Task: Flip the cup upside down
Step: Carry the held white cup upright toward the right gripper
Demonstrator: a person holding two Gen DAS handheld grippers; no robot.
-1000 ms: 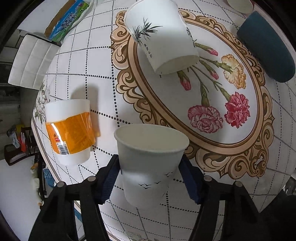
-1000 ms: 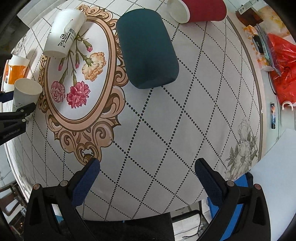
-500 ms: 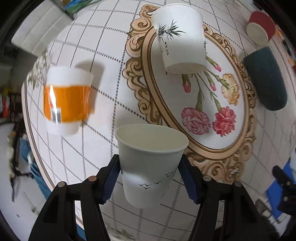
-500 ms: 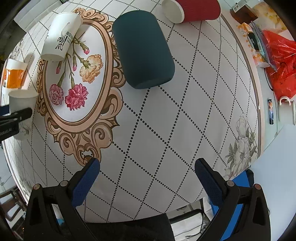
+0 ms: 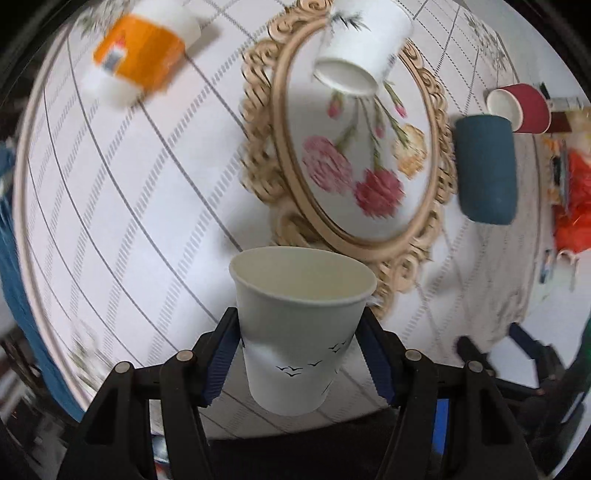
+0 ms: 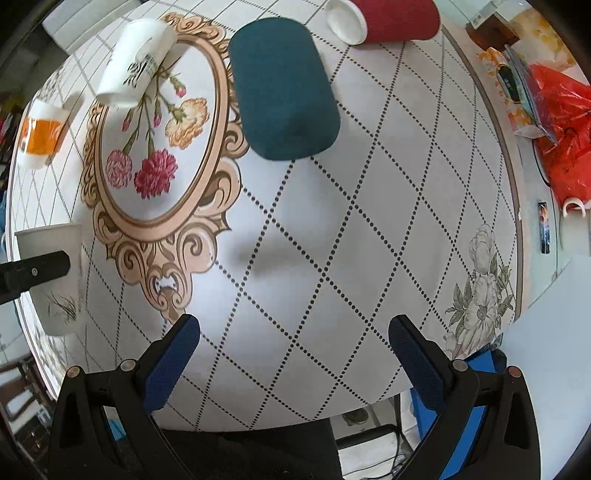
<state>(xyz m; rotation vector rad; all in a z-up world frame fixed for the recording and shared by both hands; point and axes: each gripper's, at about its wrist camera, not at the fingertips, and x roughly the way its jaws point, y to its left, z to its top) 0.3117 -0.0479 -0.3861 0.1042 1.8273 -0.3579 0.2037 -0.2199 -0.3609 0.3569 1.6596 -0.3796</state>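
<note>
A: Cup, pale paper with bird print (image 5: 301, 328), sits pinched mid-wall in our left claw (image 5: 300, 360), above the counter (image 6: 332, 236).

B: Light, crushable; we grip gently. Right claw (image 6: 293, 352) gapes wide, holding nothing.

- Round table (image 6: 369, 206): white cloth with dotted diamond grid and an oval floral medallion (image 6: 155, 147).
- Teal cup (image 6: 282, 88): lying on its side beside the medallion.
- Red cup (image 6: 388, 16): on its side near the far edge.
- White cup (image 6: 135, 61): on its side across the medallion's border.
- Orange-banded cup (image 6: 40, 134): near the table edge.
- Red plastic bag (image 6: 561, 122): off the table.
</note>
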